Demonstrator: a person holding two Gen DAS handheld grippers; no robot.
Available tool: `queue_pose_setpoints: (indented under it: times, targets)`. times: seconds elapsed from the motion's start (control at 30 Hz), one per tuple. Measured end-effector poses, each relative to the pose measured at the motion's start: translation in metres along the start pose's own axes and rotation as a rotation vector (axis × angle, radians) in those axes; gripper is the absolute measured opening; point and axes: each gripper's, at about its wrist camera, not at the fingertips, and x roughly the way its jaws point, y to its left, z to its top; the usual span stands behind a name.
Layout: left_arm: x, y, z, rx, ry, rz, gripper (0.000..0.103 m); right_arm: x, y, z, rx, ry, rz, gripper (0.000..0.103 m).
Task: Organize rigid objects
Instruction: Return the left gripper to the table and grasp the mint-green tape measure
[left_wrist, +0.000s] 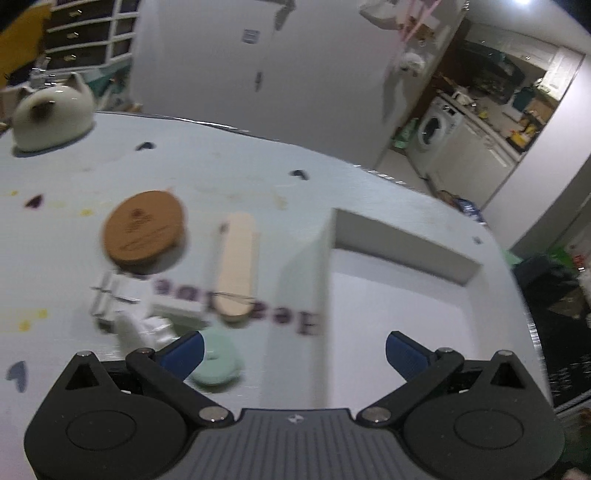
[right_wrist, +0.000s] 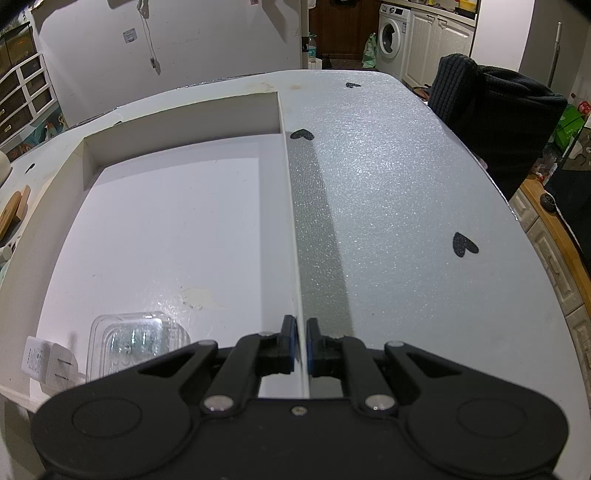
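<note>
A: Why is the right gripper (right_wrist: 301, 343) clamped onto the right wall of the white box (right_wrist: 291, 221)?

B: My guess is that it steadies the box. Its jaws are pinched shut on that thin wall at about six o'clock in the right wrist view, so the box should not slide while things go in.

A: What sits inside already?

B: A clear plastic case (right_wrist: 135, 341) and a white plug adapter (right_wrist: 46, 363), both at the near left corner, around eight o'clock. The rest of the floor is bare.

A: And the left gripper (left_wrist: 293, 356)?

B: Its jaws stand wide apart with nothing between them. It hovers over the table (left_wrist: 55, 236), the box's left wall (left_wrist: 306, 269) at roughly one o'clock from its fingertips.

A: What remains outside?

B: Left of the box: a round cork coaster (left_wrist: 144, 230) at ten o'clock, a pale wooden strip (left_wrist: 238, 266) at eleven, a mint green piece (left_wrist: 218, 363) just beside the left fingertip, plus small white items (left_wrist: 129, 306) too blurred to name. Open jaws probably mean it is ready for the next pick.
</note>
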Motion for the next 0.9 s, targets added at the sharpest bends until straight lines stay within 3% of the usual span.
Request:
queue_pose_setpoints:
  times: [0.37, 0.4, 0.47, 0.57, 0.9]
  targets:
    - [0.021, 0.031, -0.042, 0.001, 0.061, 0.112, 0.102, 0.0, 0.0, 0.0, -0.002, 0.0, 0.0, 0.007]
    - [0.022, 0.032, -0.044, 0.006, 0.057, 0.121, 0.1, 0.0, 0.0, 0.0, -0.002, 0.0, 0.0, 0.007]
    - [0.026, 0.035, -0.047, 0.023, 0.057, 0.131, 0.081, 0.0, 0.0, 0.0, -0.002, 0.0, 0.0, 0.007]
    - [0.03, 0.035, -0.05, 0.056, 0.041, 0.14, 0.071, 0.0, 0.0, 0.0, -0.002, 0.0, 0.0, 0.008]
    - [0.049, 0.02, -0.041, 0.201, 0.012, 0.18, 0.068, 0.0, 0.0, 0.0, -0.001, 0.0, 0.0, 0.007]
